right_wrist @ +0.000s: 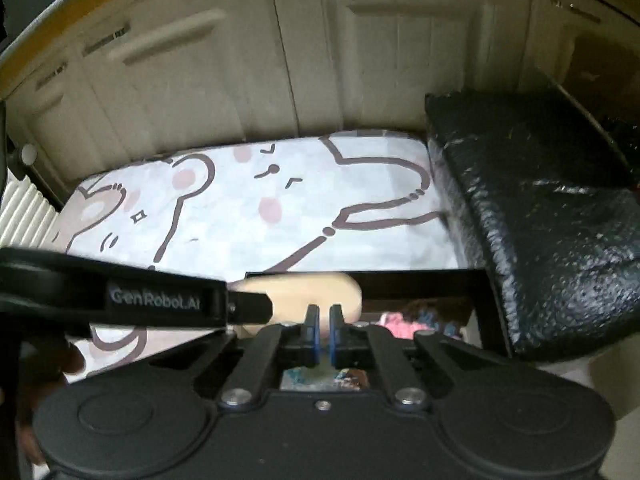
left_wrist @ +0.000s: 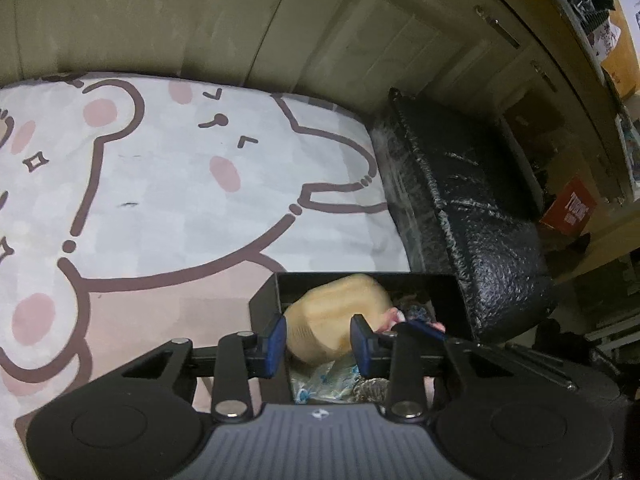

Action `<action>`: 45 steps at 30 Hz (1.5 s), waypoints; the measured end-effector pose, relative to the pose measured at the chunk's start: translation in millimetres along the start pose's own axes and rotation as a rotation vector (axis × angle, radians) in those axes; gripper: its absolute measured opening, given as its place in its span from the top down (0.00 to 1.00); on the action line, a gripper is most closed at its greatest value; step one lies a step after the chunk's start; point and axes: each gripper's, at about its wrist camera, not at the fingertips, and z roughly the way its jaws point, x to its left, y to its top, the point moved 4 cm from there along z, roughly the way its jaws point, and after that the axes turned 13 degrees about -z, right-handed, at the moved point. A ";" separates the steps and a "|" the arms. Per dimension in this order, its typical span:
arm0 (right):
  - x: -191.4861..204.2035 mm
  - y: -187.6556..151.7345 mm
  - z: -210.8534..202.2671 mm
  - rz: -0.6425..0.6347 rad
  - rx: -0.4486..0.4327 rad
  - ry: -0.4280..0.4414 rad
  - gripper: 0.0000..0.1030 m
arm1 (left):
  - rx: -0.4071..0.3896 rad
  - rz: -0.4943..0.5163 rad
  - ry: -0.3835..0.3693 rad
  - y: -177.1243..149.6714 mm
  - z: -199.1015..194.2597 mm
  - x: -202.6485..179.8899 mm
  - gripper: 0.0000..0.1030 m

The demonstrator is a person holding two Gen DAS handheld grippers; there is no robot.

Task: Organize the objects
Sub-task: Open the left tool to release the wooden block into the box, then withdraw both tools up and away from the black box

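The left gripper (left_wrist: 318, 340) was closed on the beige soft object (left_wrist: 336, 312), which sat in the black box (left_wrist: 460, 300), at its left end. To the right, the right gripper (right_wrist: 324, 326) hung over the same box, jaws nearly together, holding nothing visible.

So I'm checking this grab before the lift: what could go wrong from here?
1. The left gripper pinches only the near end of the soft tan object; it could squash or slip out.
2. The right gripper, shut, sits close against that object over the black box; the two grippers might collide.
3. Lifting could drag the pink items beside it.
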 end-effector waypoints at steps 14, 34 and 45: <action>-10.1 -0.2 -11.3 0.018 0.014 -0.031 0.95 | -0.047 0.026 0.023 3.7 -15.8 0.7 0.65; -14.7 -16.1 -75.5 0.096 -0.043 -0.083 0.77 | -0.188 0.154 0.151 -11.9 -90.9 4.1 0.63; -4.6 -18.2 -130.3 0.055 -0.102 -0.110 0.47 | -0.250 0.221 0.192 -33.8 -142.1 3.7 0.18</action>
